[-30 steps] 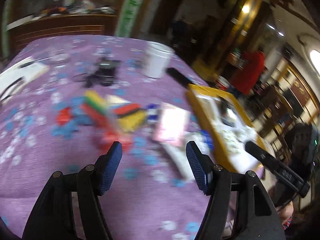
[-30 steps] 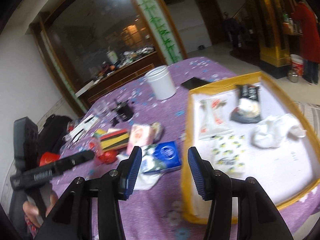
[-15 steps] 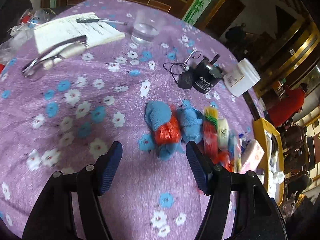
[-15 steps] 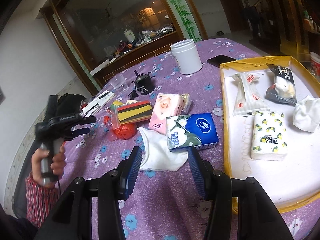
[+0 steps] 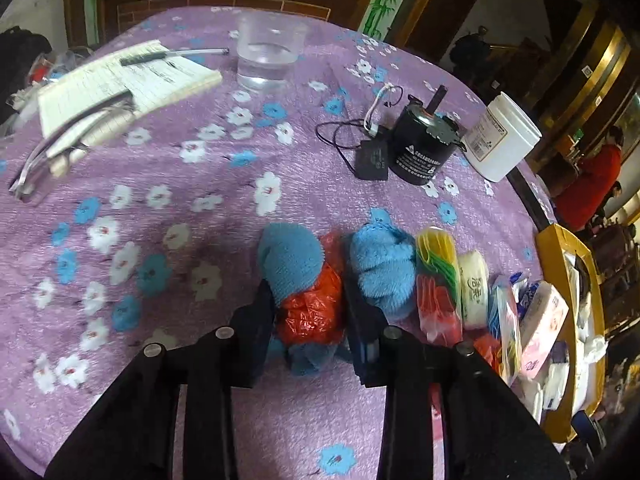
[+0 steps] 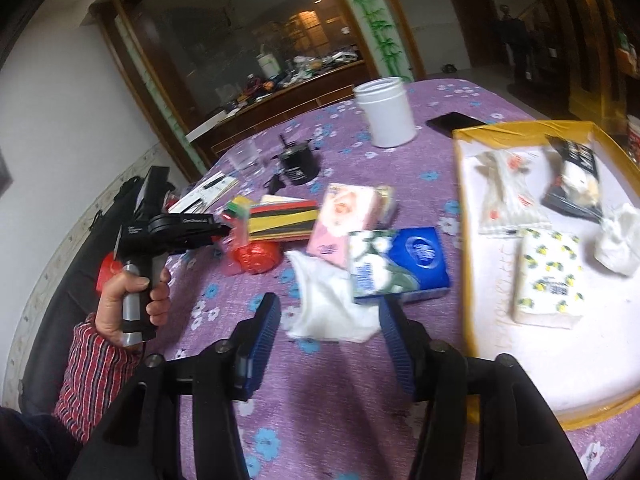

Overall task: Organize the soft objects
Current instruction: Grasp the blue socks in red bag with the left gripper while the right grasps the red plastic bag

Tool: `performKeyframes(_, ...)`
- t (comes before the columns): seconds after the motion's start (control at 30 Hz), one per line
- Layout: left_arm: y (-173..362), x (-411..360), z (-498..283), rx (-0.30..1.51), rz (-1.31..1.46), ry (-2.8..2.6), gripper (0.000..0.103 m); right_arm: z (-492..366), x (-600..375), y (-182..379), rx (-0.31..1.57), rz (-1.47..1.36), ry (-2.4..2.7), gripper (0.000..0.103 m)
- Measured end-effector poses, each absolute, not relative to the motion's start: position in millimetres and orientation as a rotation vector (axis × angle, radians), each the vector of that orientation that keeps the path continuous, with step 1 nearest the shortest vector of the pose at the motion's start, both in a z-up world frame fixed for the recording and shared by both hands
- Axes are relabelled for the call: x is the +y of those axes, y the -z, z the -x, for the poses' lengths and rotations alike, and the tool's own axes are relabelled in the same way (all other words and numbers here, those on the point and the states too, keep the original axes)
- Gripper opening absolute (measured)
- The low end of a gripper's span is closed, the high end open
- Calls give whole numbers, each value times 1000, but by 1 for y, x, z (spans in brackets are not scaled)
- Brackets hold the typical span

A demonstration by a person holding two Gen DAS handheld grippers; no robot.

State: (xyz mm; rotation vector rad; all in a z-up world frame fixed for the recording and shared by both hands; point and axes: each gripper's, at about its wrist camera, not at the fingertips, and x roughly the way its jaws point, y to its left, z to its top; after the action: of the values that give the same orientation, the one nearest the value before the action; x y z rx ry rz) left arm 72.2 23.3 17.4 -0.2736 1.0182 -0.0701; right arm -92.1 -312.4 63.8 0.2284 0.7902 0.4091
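1. Left wrist view: left claw [image 5: 308, 316] has just closed and is now clamped on the red plastic bag [image 5: 310, 312], which is bundled with a blue fuzzy cloth [image 5: 290, 260] on the purple bench [image 5: 160, 200]. Half a second ago the jaws stood wide above it, so the pick-up is probably secured.
2. Right wrist view: right claw [image 6: 328, 332] has just spread a little wider; its jaws are apart, with nothing pressed between them, hanging over the white cloth [image 6: 328, 304] beside the blue tissue pack [image 6: 400, 264]. The yellow-rimmed tray [image 6: 516, 128] sits to their right, likely the destination.
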Motion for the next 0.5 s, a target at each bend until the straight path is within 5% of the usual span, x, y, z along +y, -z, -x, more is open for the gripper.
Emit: performKeyframes(0.5,-51,31,-56,874,305,160,31,1,-193,-29,995,-156,-490,73)
